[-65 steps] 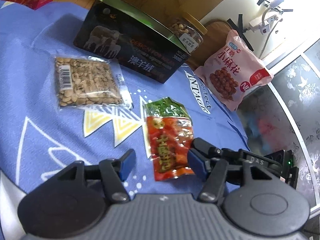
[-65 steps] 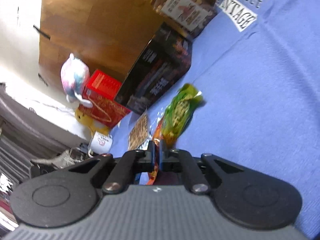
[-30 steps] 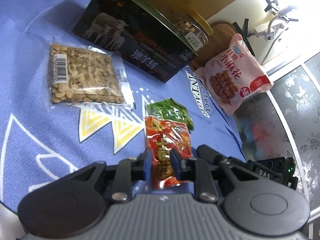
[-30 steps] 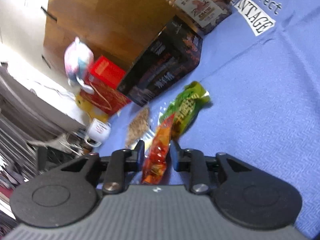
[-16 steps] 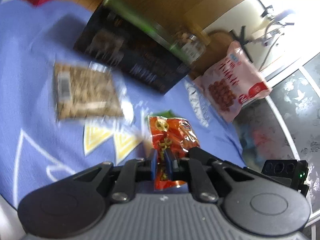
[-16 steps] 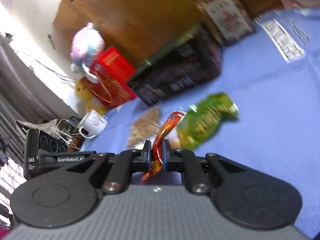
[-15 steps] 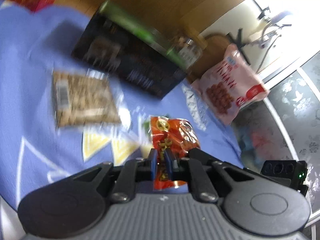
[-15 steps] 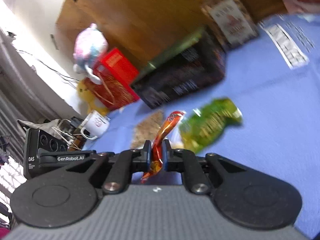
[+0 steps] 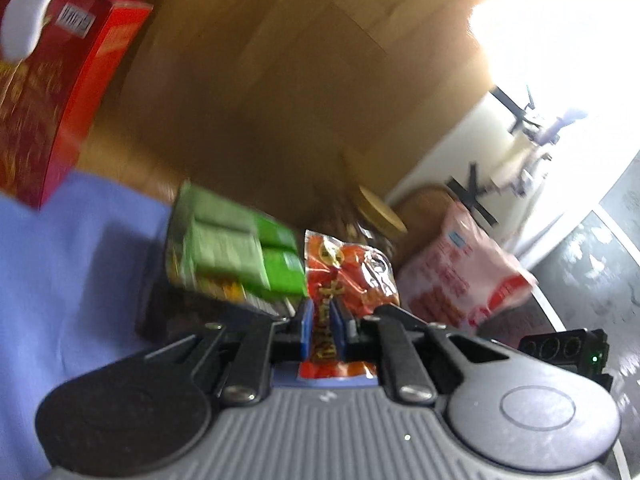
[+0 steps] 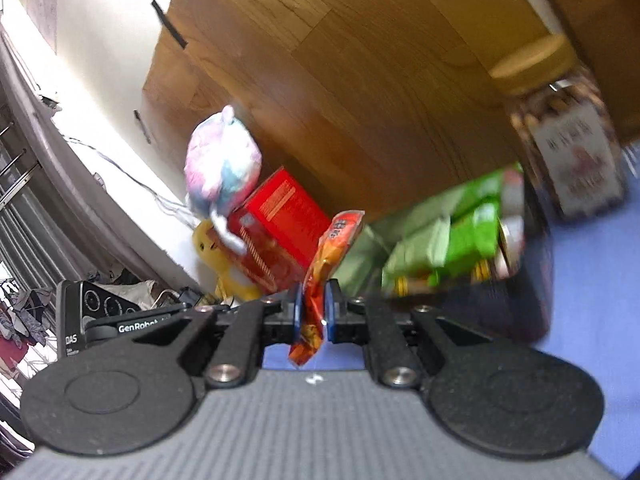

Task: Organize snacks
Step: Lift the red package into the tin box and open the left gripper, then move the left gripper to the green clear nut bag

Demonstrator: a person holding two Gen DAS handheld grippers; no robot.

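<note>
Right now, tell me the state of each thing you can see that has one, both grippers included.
Left gripper: shut on the red-orange snack packet.
Right gripper: shut on the same packet.
Red-orange snack packet: held off the blue cloth, sealed.
Dark rectangular tin box: open, green packets inside.
Clear nut jar with tan lid: upright, lid on.
Pink puffed snack bag: sealed, leaning.
Red carton: closed.

blur: green packets (image 9: 236,256) | label unreadable: nut jar (image 10: 568,148)

Both wrist views low, close, sharing dark box (image 9: 208,304) (image 10: 500,300)
</note>
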